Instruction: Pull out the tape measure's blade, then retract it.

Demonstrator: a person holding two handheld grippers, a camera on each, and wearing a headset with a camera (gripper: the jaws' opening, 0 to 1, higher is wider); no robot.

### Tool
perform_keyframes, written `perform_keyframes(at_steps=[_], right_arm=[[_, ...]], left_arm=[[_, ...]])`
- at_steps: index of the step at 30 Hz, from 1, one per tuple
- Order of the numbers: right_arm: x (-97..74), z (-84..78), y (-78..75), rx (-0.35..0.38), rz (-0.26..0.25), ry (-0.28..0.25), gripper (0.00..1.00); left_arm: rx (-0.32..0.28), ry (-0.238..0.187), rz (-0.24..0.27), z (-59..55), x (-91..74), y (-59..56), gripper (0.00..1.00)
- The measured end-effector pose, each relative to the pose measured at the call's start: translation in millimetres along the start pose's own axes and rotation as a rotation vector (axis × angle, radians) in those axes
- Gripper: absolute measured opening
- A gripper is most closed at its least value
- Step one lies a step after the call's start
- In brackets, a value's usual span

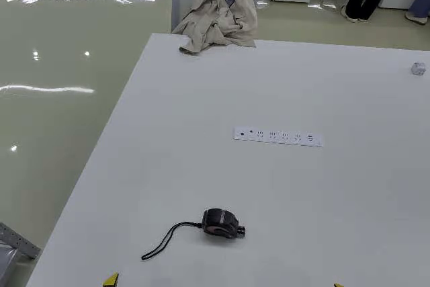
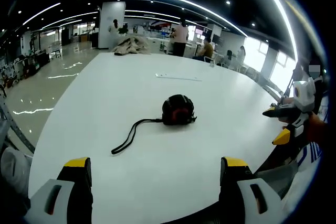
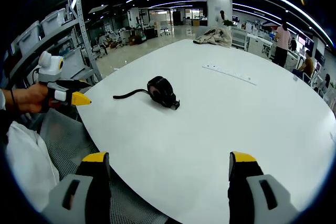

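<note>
Head view: the white table (image 1: 201, 166) is matte. The tape measure (image 1: 220, 223) lies near its front edge, with its black strap (image 1: 164, 240) trailing left. A flat socket strip (image 1: 277, 137) sits mid-table, its markings too small to read. A beige jacket (image 1: 216, 15) is heaped at the far edge, with glossy pale floor (image 1: 60, 99) beyond.

Left gripper view: the left gripper (image 2: 156, 169) is spread wide and holds nothing. The tape measure lies ahead, well apart.

Right gripper view: the right gripper (image 3: 168, 161) is likewise wide and unloaded. Shelving (image 3: 58, 24) stands at the left.

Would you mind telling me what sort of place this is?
Probably a large open-plan office or workshop: a big white table on a glossy floor, metal shelves with bins, and people standing in the background.
</note>
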State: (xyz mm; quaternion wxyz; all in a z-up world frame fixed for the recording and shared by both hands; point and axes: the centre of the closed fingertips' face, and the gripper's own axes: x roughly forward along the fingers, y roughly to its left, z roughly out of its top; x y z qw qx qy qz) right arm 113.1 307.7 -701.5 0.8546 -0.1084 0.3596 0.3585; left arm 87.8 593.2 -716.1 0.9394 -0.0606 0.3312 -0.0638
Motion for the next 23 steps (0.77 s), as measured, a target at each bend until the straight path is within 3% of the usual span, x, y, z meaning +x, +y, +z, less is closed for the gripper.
perform_keyframes(at_steps=[23], right_arm=[[-20.7, -15.6, -4.5, 0.027, -0.024, 0.019, 1.00]], left_arm=[[-0.007, 0.023, -0.011, -9.1, -22.1, 9.4, 1.00]])
